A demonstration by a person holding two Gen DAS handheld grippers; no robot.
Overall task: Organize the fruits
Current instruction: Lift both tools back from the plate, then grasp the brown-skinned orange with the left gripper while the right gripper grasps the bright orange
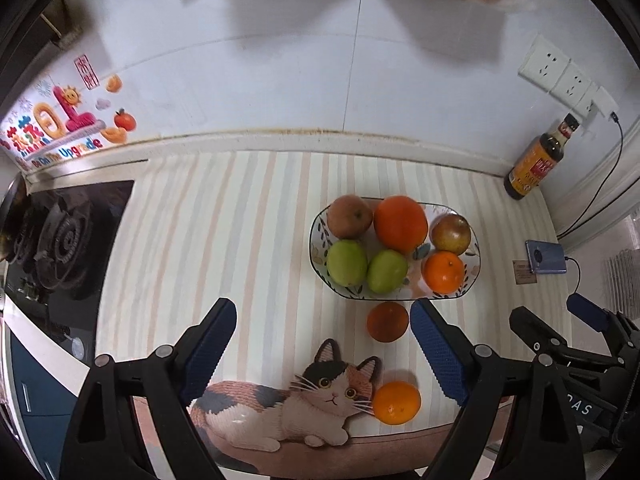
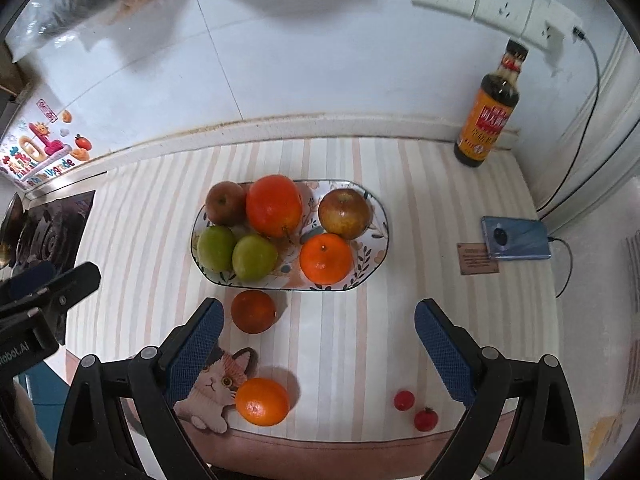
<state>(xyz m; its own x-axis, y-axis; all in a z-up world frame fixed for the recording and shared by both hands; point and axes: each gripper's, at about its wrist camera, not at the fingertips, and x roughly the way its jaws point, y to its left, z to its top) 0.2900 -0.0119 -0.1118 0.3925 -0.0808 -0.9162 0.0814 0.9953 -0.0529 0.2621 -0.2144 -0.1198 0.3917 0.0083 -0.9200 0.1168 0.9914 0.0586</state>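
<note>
Striped mat (image 2: 340,340) covers table by white tiled wall (image 1: 280,80); stove (image 1: 60,240) cut off left; both tongs (image 1: 324,344) (image 2: 316,344) wide, empty.

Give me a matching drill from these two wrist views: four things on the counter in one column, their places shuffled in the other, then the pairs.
Things
1. two green fruits
2. sauce bottle
3. phone
4. two small red fruits

Places
A. near edge of the mat, right of the loose oranges
B. on the plate, left side
C. lying flat on the counter, right of the plate, cable plugged in
D. upright at the back wall, below the sockets

Pairs: 1-B, 2-D, 3-C, 4-A
</note>
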